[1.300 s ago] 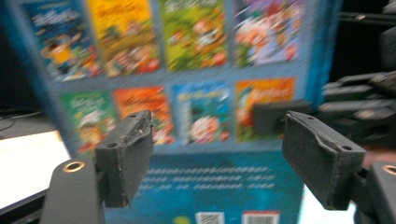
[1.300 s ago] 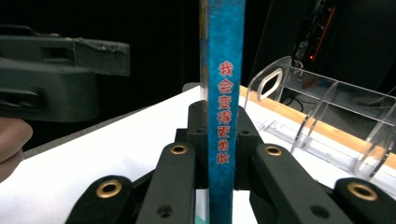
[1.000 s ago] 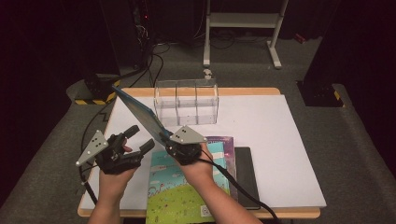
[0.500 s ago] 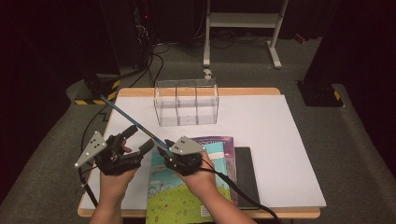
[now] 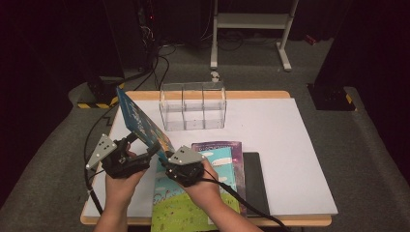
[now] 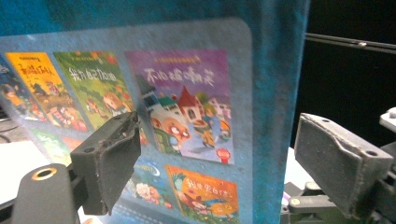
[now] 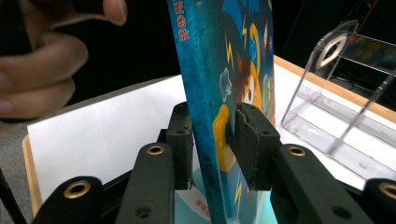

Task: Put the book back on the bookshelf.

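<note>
**One book up on edge in the tongs, three more flat on the counter**

I have the thin blue picture book with a glossy illustrated cover (image 5: 139,123) standing tilted on its lower edge over the near left part of the white-topped counter with a pale wood rim (image 5: 290,145), its top leaning away toward the far left. From my right gripper view the book's bottom edge runs straight up between the two black pads, and the right tongs (image 7: 212,144) are clamped on it, both pads against the covers; those jaws have just been closing a little further on it. My left tongs (image 6: 215,172) stand spread, one pad in front of the back cover with its grid of small book pictures, the other out past the book's edge; I see no squeeze there, so I count them as open around it. In the high view the left tongs (image 5: 145,154) sit just beside the right tongs (image 5: 167,157) at the book's lower corner.

Under my right hand lie three more flat items: one teal and green picture book (image 5: 203,203), one purple-covered book (image 5: 227,145) beneath it, and one black one (image 5: 255,181) at the right. Farther back stands one clear acrylic rack with three compartments (image 5: 193,106), apart from the book.
</note>
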Action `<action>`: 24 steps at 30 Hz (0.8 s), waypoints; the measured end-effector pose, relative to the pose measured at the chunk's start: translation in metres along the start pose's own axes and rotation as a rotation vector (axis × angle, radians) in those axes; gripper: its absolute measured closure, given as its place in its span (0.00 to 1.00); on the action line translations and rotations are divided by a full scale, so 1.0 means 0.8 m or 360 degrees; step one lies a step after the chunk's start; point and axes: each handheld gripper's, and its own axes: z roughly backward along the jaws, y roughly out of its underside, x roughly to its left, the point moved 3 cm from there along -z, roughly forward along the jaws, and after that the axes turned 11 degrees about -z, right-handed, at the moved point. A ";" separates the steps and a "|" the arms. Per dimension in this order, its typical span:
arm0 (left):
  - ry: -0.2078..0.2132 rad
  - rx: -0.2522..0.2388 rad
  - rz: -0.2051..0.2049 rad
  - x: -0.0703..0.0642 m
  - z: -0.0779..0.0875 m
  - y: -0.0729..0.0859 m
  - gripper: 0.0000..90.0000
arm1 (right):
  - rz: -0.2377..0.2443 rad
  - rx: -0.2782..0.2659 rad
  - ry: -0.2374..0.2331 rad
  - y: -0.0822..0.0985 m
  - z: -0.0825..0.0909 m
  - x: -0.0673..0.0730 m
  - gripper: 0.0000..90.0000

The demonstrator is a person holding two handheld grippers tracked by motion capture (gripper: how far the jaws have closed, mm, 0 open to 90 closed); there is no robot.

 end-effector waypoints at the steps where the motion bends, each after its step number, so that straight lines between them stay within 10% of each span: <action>1: 0.0000 0.0000 0.0000 0.000 0.000 0.000 0.19 | 0.0000 0.0000 0.0000 0.000 0.000 0.000 0.75; 8: -0.0108 0.0025 -0.0057 0.006 -0.002 0.003 0.25 | -0.0029 0.0032 -0.0074 0.000 0.000 0.006 0.67; 13: -0.0107 0.0047 -0.0103 0.008 -0.003 -0.002 0.28 | -0.0030 -0.0019 -0.0075 0.009 0.045 -0.007 0.63; 18: -0.0089 0.0080 -0.0113 0.012 -0.006 -0.007 0.33 | -0.0020 -0.0038 0.0167 0.033 0.107 -0.062 0.64; 24: -0.0144 0.0139 -0.0170 0.015 -0.006 -0.018 0.43 | -0.0272 -0.0091 0.0406 0.091 0.170 -0.159 0.65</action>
